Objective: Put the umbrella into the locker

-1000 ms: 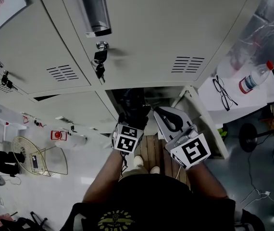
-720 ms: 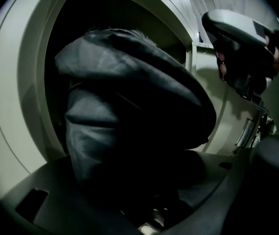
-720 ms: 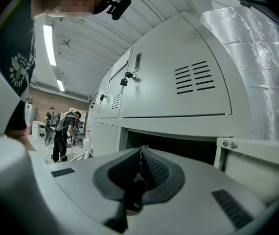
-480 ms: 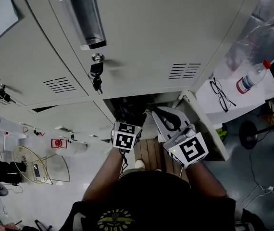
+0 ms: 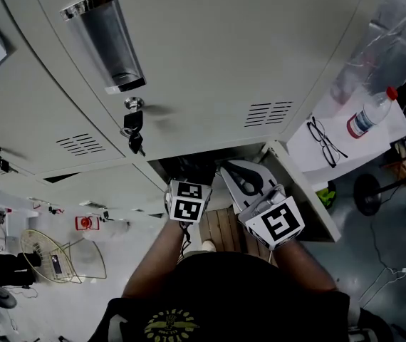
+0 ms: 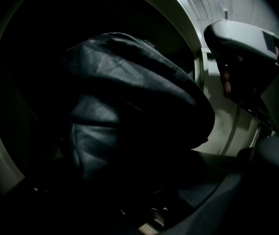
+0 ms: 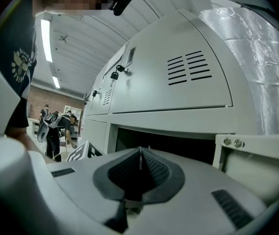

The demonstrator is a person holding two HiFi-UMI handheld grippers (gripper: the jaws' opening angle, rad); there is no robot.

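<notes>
The folded black umbrella point(image 6: 129, 106) fills the left gripper view, its dark fabric bunched just ahead of the jaws at the mouth of the open locker compartment point(image 5: 189, 164). My left gripper point(image 5: 192, 173) reaches into that dark opening and is shut on the umbrella; its pads are lost in shadow. The white right gripper point(image 5: 235, 171) hovers just right of it in front of the same opening, shut and empty. In the right gripper view its jaws point(image 7: 140, 153) meet below the compartment's upper edge point(image 7: 169, 119).
The compartment's open door point(image 5: 299, 191) stands at the right. Keys point(image 5: 132, 127) hang from the lock above, under a metal tube point(image 5: 107, 45). A white table at the right carries glasses point(image 5: 324, 137) and a water bottle point(image 5: 367, 116). People point(image 7: 56, 126) stand far off.
My left gripper has moved with the umbrella up and further into the locker opening. The right gripper has shifted only slightly toward the opening.
</notes>
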